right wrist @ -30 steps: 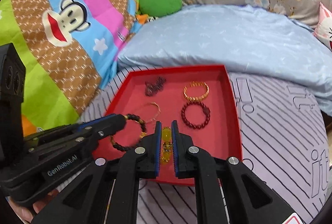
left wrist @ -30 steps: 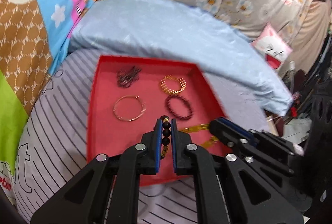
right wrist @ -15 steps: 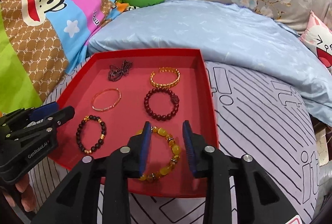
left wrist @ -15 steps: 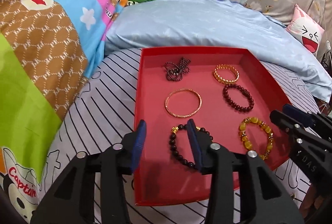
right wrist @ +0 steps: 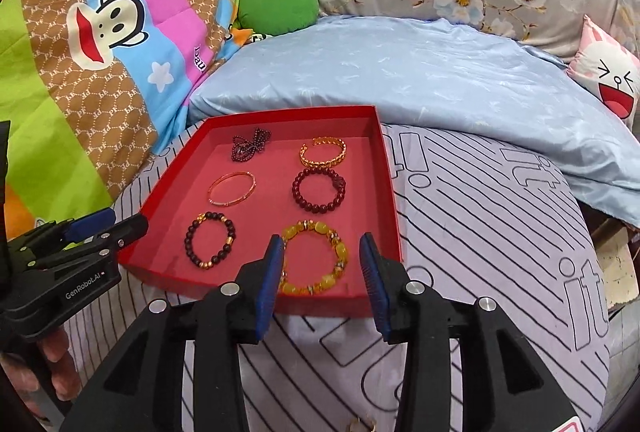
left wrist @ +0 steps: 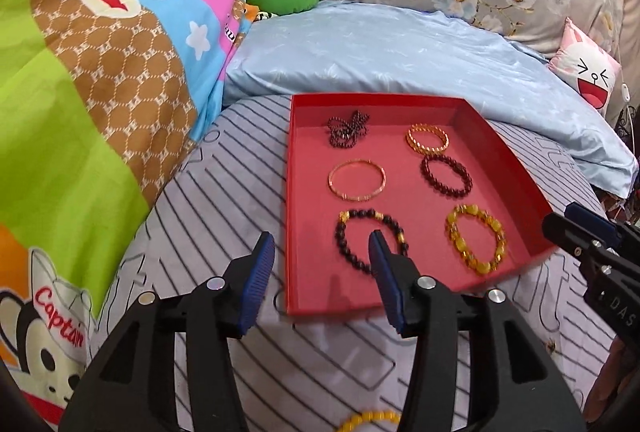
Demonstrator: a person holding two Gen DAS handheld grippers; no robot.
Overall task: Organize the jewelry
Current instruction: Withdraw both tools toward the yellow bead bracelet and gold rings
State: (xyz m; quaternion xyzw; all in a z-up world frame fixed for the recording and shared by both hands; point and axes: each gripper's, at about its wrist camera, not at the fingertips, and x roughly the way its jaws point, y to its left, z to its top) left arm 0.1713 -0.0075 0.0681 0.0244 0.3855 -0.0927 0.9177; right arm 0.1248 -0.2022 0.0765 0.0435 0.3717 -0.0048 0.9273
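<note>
A red tray (left wrist: pixel 516 167) (right wrist: pixel 390 191) on the striped bed holds several pieces in two columns: dark chain (left wrist: pixel 347 129) (right wrist: pixel 250 144), thin gold bangle (left wrist: pixel 357 179) (right wrist: pixel 232 188), black bead bracelet (left wrist: pixel 370 244) (right wrist: pixel 210 240), gold cuff (left wrist: pixel 427 138) (right wrist: pixel 323 151), dark red bead bracelet (left wrist: pixel 446 175) (right wrist: pixel 319 189), yellow bead bracelet (left wrist: pixel 476 244) (right wrist: pixel 314 262). My left gripper (left wrist: pixel 322 248) (right wrist: pixel 106 224) is open and empty over the tray's near left edge. My right gripper (right wrist: pixel 322 252) (left wrist: pixel 576 222) is open and empty above the yellow bracelet.
A yellow bracelet (left wrist: pixel 368 420) lies on the striped cover under my left gripper, and a small gold piece (right wrist: pixel 360 424) lies under my right. A light blue quilt (left wrist: pixel 400 59) rises behind the tray, with cartoon bedding (left wrist: pixel 100 71) on the left and a pink cushion (left wrist: pixel 588 75) at right.
A second ago both grippers were shut on the black and the yellow bracelet. Both opened, left the bracelets in the tray, and have since drawn back and opened wider.
</note>
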